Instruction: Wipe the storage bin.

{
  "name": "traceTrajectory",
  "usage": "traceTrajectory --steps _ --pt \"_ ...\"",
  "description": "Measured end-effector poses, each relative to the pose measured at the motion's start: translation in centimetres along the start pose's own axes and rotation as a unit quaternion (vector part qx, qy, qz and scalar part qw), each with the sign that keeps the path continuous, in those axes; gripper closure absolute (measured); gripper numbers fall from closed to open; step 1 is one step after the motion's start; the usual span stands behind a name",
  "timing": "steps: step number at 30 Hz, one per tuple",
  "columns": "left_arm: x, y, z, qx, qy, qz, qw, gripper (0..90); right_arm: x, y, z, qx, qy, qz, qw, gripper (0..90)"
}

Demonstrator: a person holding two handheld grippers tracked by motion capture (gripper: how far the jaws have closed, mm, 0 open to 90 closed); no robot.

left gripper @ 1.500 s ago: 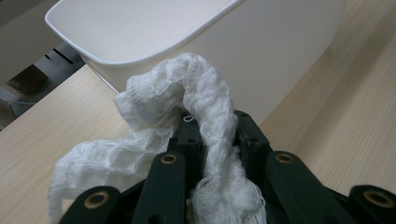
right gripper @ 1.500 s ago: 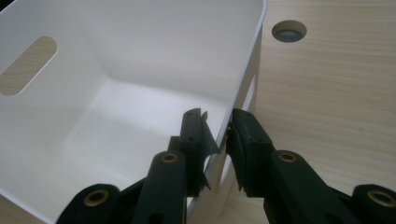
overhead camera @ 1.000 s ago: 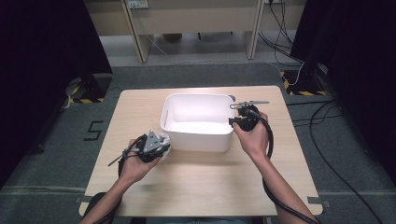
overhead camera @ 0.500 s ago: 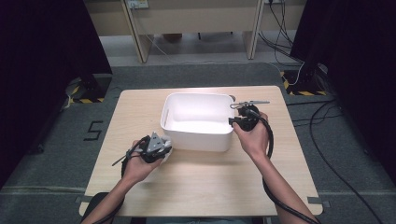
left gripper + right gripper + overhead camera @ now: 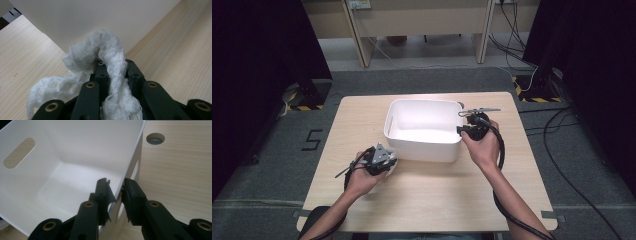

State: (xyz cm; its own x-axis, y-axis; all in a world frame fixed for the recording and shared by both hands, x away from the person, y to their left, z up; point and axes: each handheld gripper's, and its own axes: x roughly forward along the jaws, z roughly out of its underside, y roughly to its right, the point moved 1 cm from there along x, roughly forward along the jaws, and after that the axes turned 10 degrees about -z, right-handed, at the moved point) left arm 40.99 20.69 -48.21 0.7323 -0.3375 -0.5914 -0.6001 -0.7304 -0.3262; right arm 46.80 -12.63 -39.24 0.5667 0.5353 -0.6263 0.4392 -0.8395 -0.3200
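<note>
A white plastic bin (image 5: 422, 102) stands in the middle of the wooden table (image 5: 437, 200). My left gripper (image 5: 384, 161) lies low on the table by the bin's near left corner, shut on a white knitted cloth (image 5: 110, 50). The cloth bunches up between the jaws and trails over the table beside the bin's outer wall (image 5: 100, 15). My right gripper (image 5: 115, 186) straddles the bin's right wall (image 5: 130, 165), one jaw inside and one outside, and is closed on it. In the high view that right gripper (image 5: 462, 131) sits at the bin's right rim.
A round cable hole (image 5: 155, 138) is set in the tabletop past the bin's far right corner. Bare wood lies in front of the bin and on both sides. Cables trail from both grippers toward the person. Desk legs and floor cables stand beyond the table.
</note>
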Motion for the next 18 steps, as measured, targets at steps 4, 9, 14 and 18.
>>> traceTrajectory --steps 4,9,14,18 --pt "0.0 0.2 -0.2 0.005 -0.001 0.0 1.0 75.2 0.0 0.0 0.0 0.0 0.0 -0.001 1.0 74.2" --pt "0.0 0.6 -0.5 0.004 0.001 0.001 1.0 75.3 0.0 0.0 0.0 0.001 0.0 0.0 1.0 74.2" --pt "-0.1 0.8 -0.6 0.001 0.002 0.003 1.0 75.2 0.0 0.0 0.0 0.002 0.0 -0.001 1.0 74.2" --pt "-0.4 0.8 -1.0 -0.005 0.009 0.001 0.9999 75.3 0.0 0.1 0.0 0.0 0.0 0.001 1.0 74.2"
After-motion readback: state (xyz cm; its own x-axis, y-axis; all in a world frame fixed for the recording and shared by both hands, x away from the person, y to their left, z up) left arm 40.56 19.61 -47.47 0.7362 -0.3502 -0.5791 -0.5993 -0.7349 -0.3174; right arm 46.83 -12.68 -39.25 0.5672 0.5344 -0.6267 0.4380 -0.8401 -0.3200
